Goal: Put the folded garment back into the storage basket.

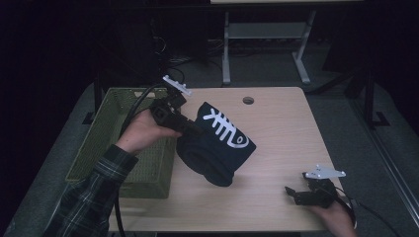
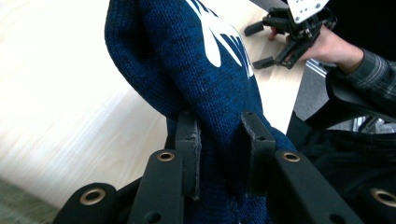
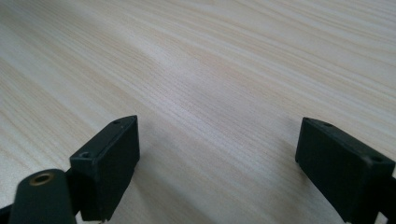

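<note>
While clamped in left hand-held gripper [image 2: 219, 154], knit hat [image 1: 217, 143] hangs above table [image 1: 281, 128]; right hand-held gripper [image 3: 217, 163] apart

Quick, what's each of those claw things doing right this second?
Left gripper: shut on the dark blue knit hat, lifting it beside the green basket.
Right gripper: open, holding nothing, over the table.

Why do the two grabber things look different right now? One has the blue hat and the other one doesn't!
The left gripper is shut on the blue knit hat, holding it up beside the green basket; the right gripper grips nothing. The left gripper's jaws pinch close together; the right gripper's jaws stand wide apart. The left gripper is raised; the right gripper sits low near the table. Both are black with two jaws and hand-held.
</note>
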{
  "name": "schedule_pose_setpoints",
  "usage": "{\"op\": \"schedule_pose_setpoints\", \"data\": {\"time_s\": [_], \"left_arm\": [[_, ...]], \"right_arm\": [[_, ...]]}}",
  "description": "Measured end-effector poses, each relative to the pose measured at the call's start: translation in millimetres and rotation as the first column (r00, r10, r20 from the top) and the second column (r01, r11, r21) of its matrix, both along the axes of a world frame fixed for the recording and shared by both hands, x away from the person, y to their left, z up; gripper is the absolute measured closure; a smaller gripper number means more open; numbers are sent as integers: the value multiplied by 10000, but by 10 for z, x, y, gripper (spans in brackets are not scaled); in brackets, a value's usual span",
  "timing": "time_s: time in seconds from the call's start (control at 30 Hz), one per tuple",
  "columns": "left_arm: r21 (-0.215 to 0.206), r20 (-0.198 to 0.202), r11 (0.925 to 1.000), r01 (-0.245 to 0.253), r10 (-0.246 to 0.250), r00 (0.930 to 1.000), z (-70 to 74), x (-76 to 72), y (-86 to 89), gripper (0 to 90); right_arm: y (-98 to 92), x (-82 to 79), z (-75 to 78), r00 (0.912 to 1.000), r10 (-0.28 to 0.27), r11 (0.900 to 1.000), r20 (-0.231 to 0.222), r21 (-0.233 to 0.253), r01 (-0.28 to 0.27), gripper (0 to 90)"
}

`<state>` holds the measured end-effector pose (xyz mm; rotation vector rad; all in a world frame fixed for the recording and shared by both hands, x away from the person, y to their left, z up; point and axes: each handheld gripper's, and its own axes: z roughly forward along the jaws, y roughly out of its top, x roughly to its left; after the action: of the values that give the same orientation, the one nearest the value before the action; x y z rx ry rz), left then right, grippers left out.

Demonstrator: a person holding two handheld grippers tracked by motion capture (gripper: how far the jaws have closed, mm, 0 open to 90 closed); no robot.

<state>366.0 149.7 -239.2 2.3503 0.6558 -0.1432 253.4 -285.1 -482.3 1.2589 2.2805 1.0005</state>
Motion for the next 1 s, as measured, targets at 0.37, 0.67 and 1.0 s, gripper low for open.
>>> {"op": "schedule_pose_setpoints", "data": {"time_s": [0.37, 0.67, 1.0], "left_arm": [[-227, -219, 9922, -1224, 1219, 9923, 193, 20, 446, 725], [-256, -64, 9791, -2015, 2014, 9795, 334, -29, 894, 726], [-463, 74, 9552, -2924, 2930, 9561, 488, -136, 1409, 728]], "right_arm": [[1, -1, 0, 10000, -15, 10000, -10, 5, 15, 133], [0, 0, 0, 10000, -13, 10000, -5, 4, 13, 134], [0, 0, 0, 10000, -26, 10000, -2, 3, 26, 134]]}}
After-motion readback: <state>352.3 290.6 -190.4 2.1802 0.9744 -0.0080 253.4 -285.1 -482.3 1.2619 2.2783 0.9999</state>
